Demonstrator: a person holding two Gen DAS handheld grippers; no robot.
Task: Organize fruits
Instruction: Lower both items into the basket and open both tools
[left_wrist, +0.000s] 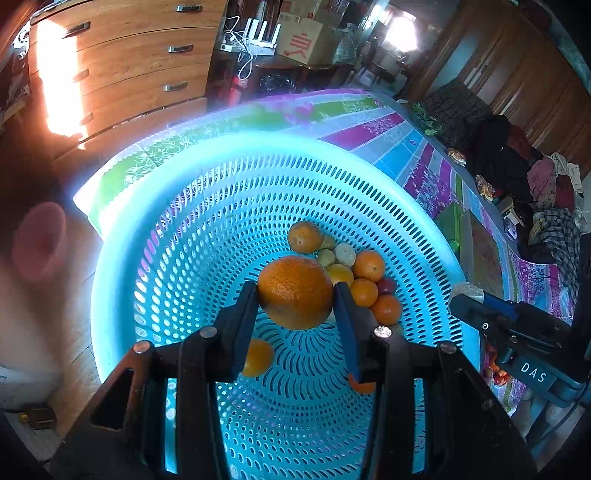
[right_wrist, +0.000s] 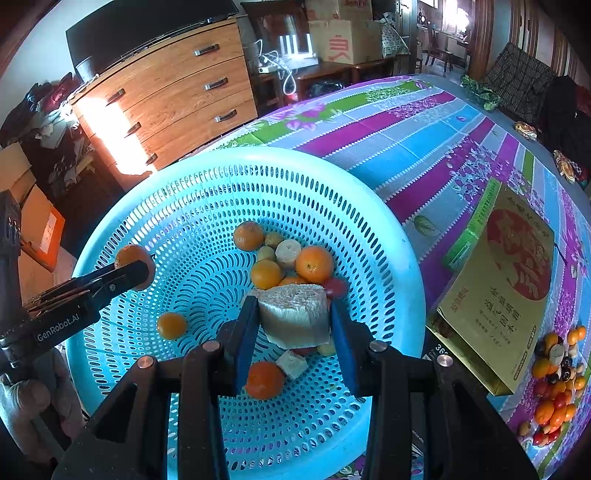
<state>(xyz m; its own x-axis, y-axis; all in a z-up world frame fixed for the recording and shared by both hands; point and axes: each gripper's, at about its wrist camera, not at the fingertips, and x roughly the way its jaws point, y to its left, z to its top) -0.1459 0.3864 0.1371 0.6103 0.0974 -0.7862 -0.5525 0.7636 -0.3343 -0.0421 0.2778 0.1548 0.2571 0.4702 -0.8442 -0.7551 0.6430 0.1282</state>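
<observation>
Two grippers are hovering over a blue basket (right_wrist: 388, 236), each clamped on one item. Nearest in the left wrist view, the left gripper (left_wrist: 295, 295) is pinching an orange (left_wrist: 295, 291) between its pads, above the basket floor. In the right wrist view, the right gripper (right_wrist: 293, 314) is squeezing a pale, fibrous chunk (right_wrist: 295, 314) the same way.

Beyond the jaws, a cluster of fruit (right_wrist: 280, 258) is lying on the basket floor, at about 12 o'clock from the chunk; loose oranges are sitting at 9 and 6 o'clock of it.

Under the basket, a striped floral cloth (right_wrist: 406, 147) is covering the surface, running off toward 1 o'clock. Farther back, a wooden dresser (right_wrist: 177, 92) is standing at 11 o'clock, with a cardboard box (right_wrist: 343, 40) at 12 o'clock.

Only the right view is showing a gold box (right_wrist: 509, 280) at 3 o'clock and a fruit pile (right_wrist: 557, 384) at 4 o'clock on the cloth. It is also showing the left gripper from the side at 9 o'clock. The left view is showing the right gripper at 4 o'clock.
</observation>
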